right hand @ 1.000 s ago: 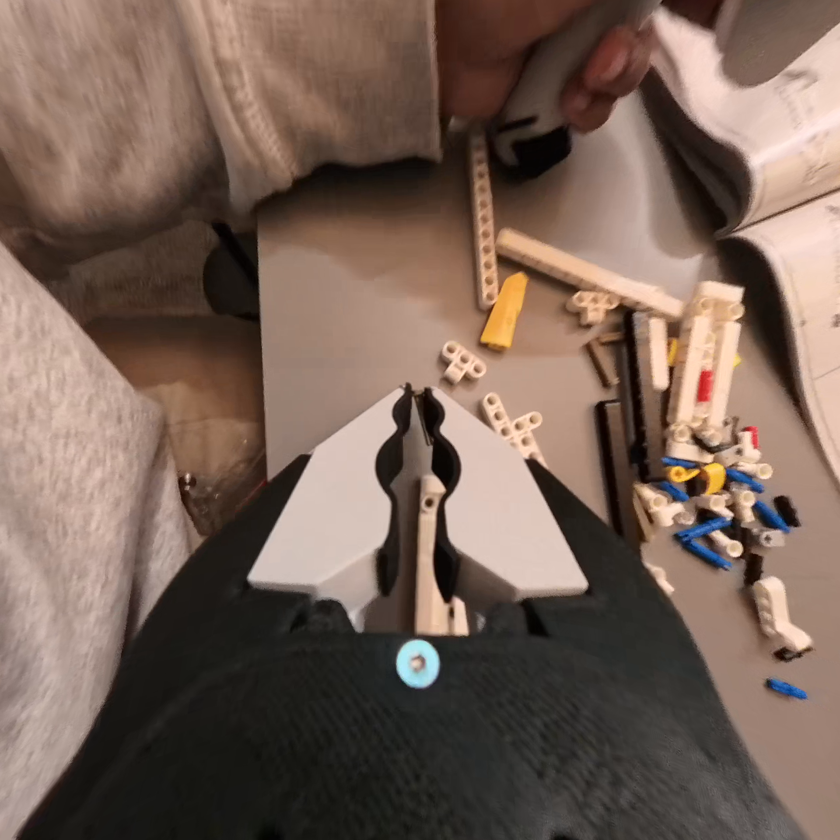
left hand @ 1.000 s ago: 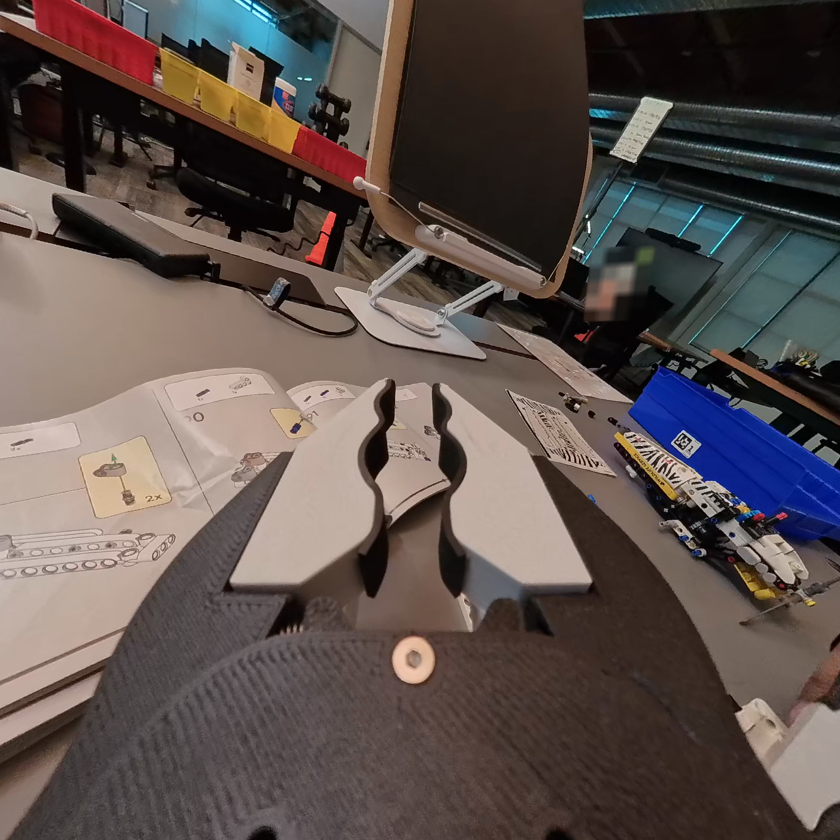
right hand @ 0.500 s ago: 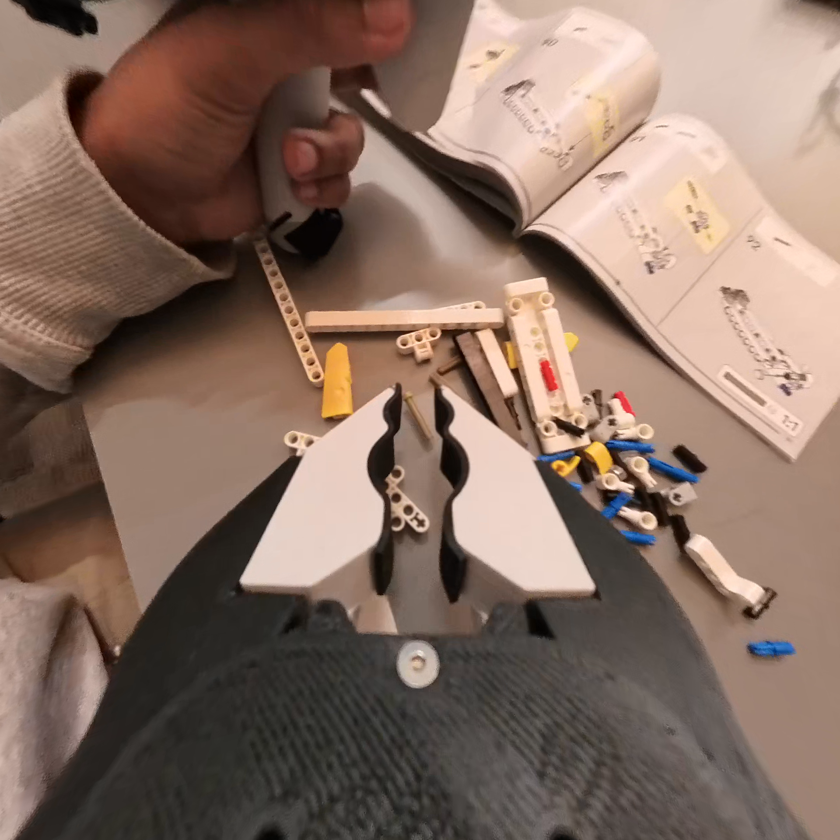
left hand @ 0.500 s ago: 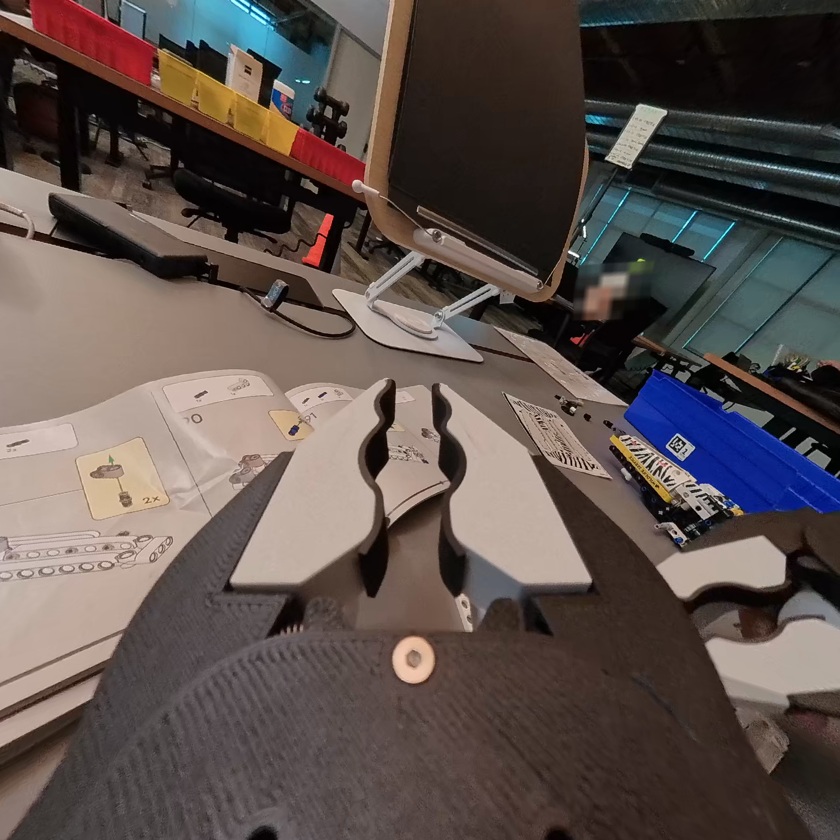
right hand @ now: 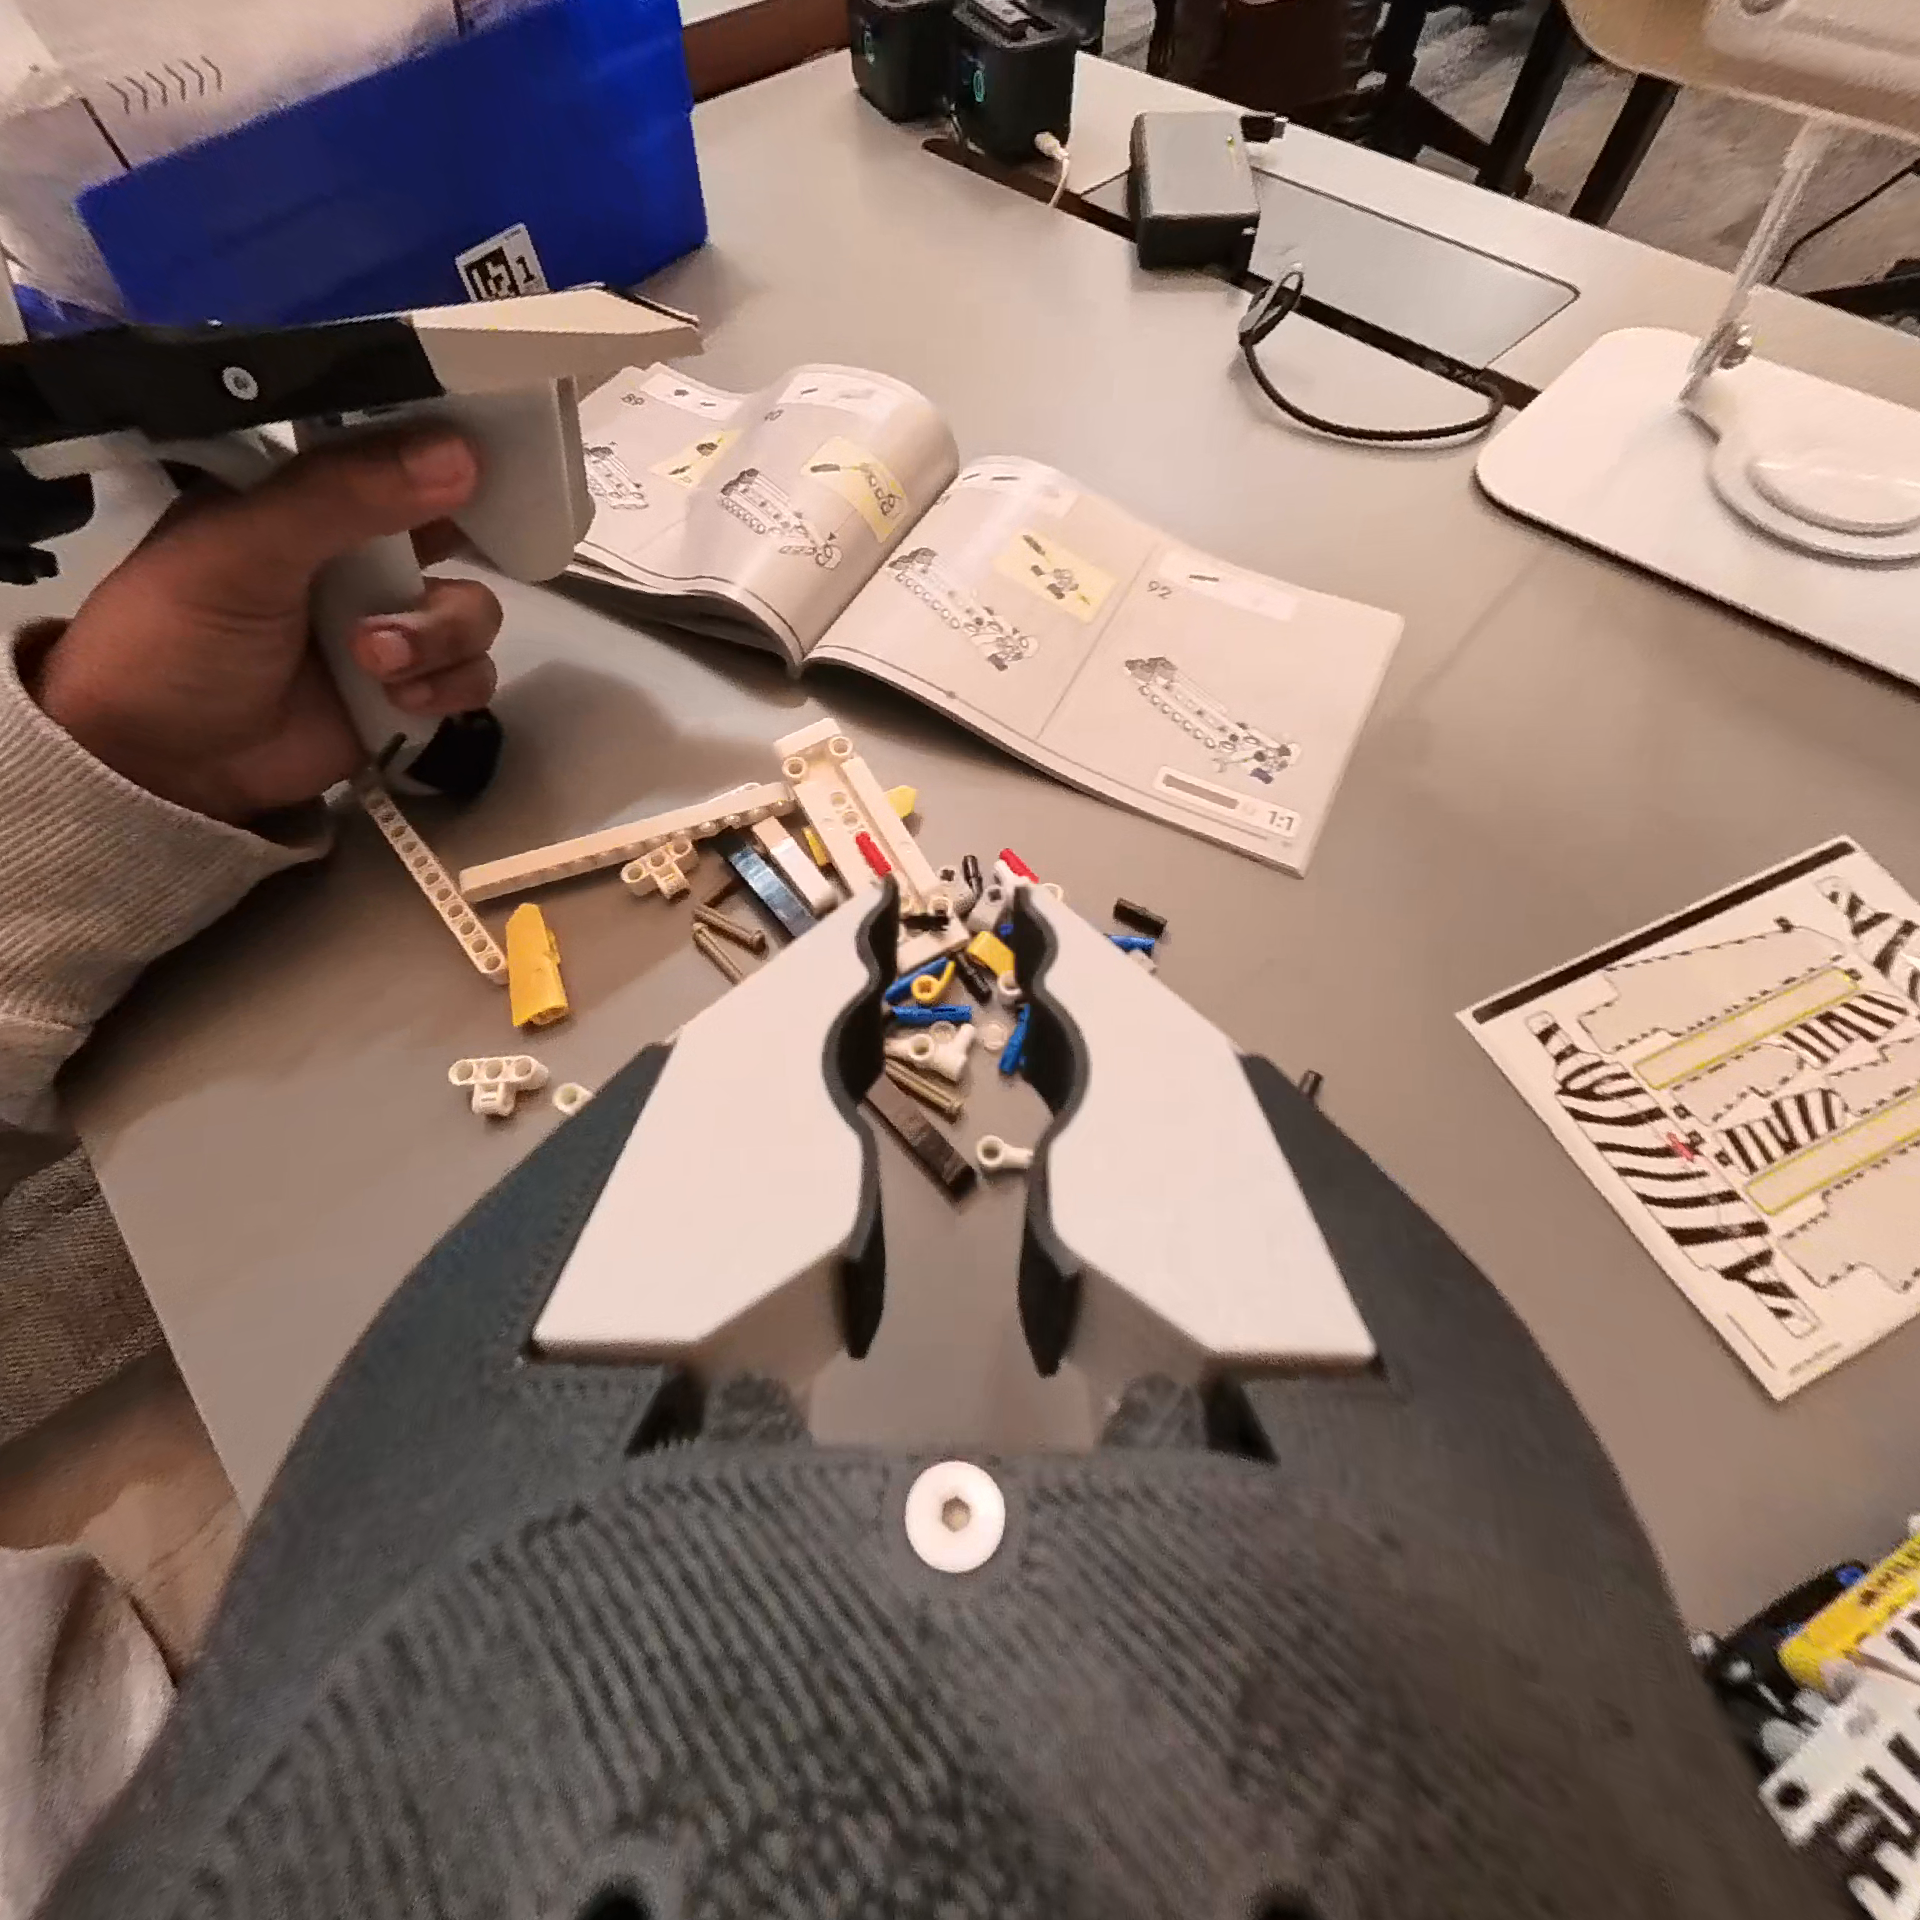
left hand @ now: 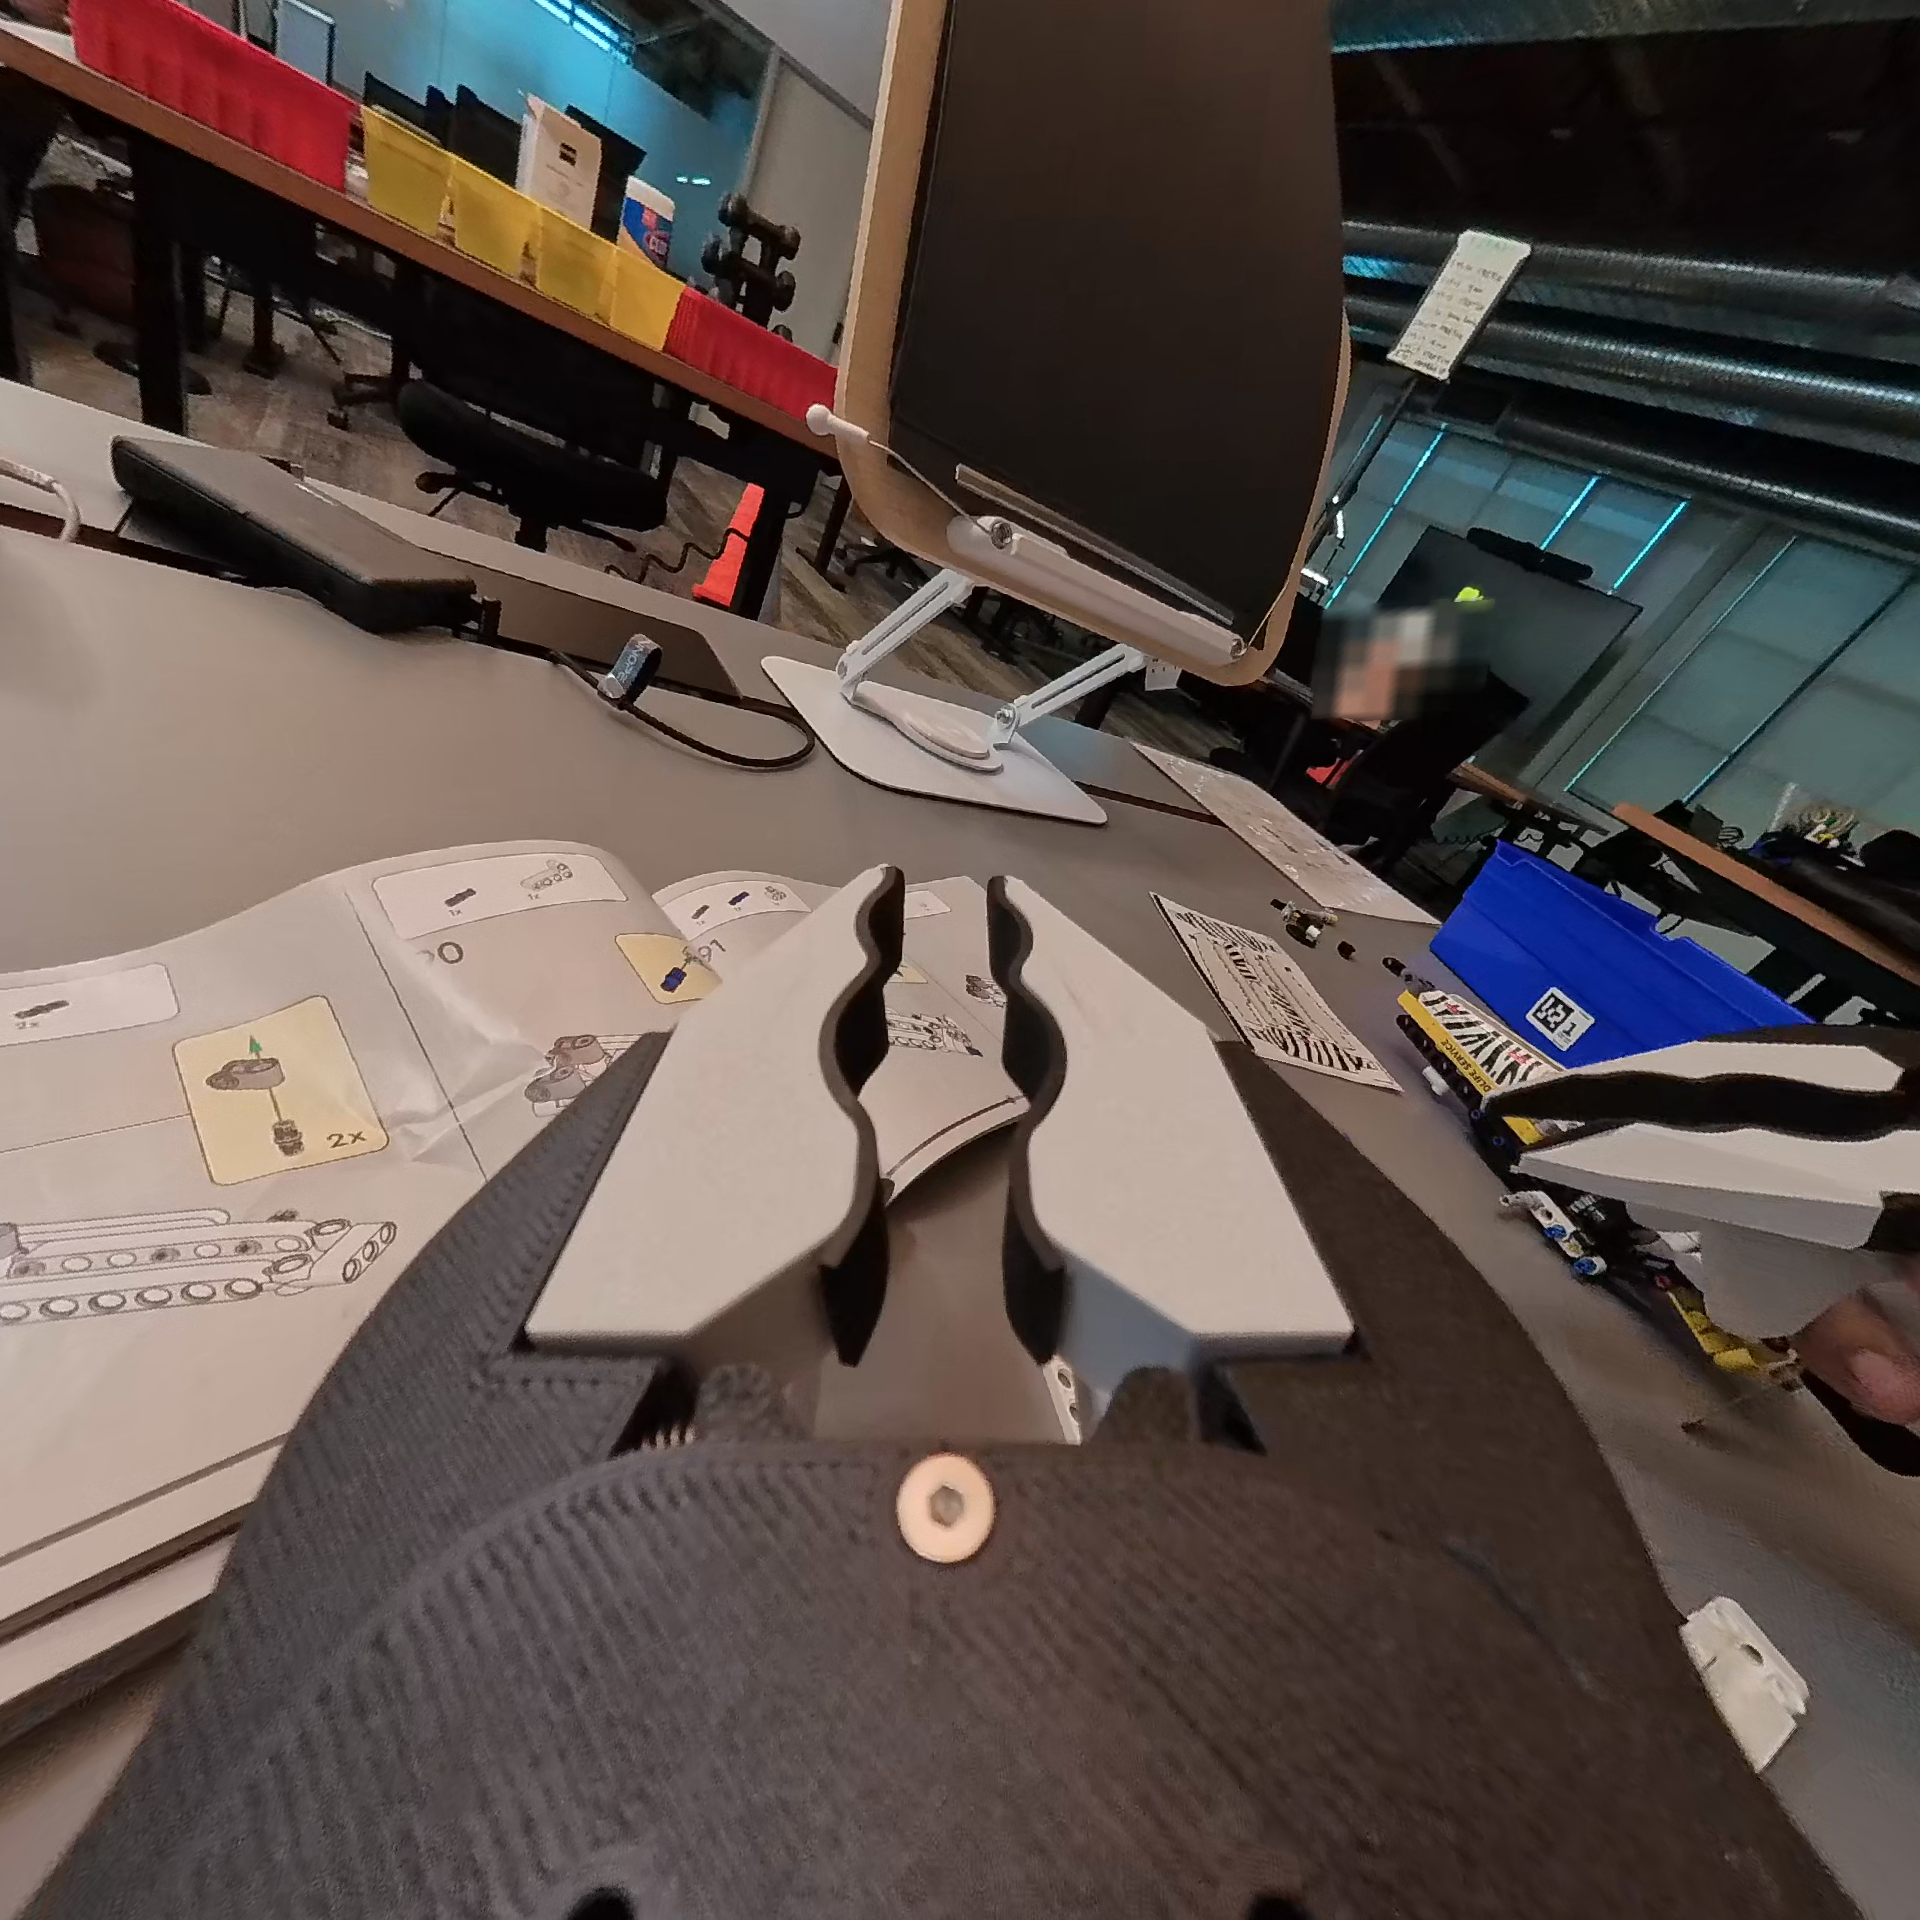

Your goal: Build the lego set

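Observation:
My right gripper [right hand: 951, 914] is open and empty, hovering over a pile of small loose lego pieces [right hand: 940, 1013] in blue, white, yellow and black. A long white beam [right hand: 623, 842], a thin holed beam [right hand: 426, 883] and a yellow piece [right hand: 535, 966] lie left of the pile. My left gripper [left hand: 940, 894] is open and empty above the open instruction booklet [left hand: 312, 1039]. In the right wrist view it shows held in a hand [right hand: 520, 332]. The partly built model [left hand: 1475, 1049] lies to the right, behind the right gripper [left hand: 1714, 1122].
A striped sticker sheet [right hand: 1714, 1122] lies right of the pile. A blue bin [left hand: 1610, 977] stands at the far right. A dark screen on a white stand [left hand: 1091, 312] and a cable [left hand: 707, 738] are at the back. A white piece [left hand: 1745, 1673] lies near right. My hands' fingertips stand some 15 centimetres from each other. From either gripper's tips it is about 15 centimetres to the yellow piece [right hand: 535, 966].
My right gripper was shut on a thin pale piece at the table's near edge, then opened and swung up over the pile. It now shows in the left wrist view. The left gripper barely moved.

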### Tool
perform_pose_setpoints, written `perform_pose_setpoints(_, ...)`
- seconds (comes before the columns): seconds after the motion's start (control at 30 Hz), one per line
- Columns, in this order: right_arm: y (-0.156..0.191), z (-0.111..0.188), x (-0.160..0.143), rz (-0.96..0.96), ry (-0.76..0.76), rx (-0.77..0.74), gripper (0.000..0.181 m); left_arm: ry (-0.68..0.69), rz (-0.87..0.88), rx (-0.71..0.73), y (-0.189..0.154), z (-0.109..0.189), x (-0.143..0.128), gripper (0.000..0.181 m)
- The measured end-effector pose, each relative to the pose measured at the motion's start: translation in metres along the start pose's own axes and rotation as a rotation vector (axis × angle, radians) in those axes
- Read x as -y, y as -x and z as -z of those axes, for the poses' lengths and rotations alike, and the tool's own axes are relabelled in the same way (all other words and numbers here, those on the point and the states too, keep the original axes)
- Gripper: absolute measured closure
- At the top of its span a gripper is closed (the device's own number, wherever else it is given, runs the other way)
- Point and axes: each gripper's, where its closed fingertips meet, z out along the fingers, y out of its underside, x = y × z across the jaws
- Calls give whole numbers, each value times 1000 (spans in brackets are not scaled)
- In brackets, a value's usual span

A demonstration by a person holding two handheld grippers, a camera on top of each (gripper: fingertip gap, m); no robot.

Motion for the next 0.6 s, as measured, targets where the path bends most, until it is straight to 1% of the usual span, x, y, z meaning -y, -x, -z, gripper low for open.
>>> perform_pose_setpoints(0.23,-3,-7,-5,9,35,-26,161,1,0,0,0,0,0,167)
perform_pose_setpoints(0.3,-10,-13,-13,-25,76,-57,167,1,1,-2,0,0,0,167)
perform_pose_setpoints(0.4,-17,-27,-32,-61,162,-69,166,1,1,-2,0,0,0,167)
perform_pose_setpoints(0.53,-20,-34,-29,-70,149,-68,167,-2,9,-4,0,0,0,167)
perform_pose_setpoints(0.6,-19,-39,-29,-78,167,-48,168,-1,10,-8,-1,0,0,167)
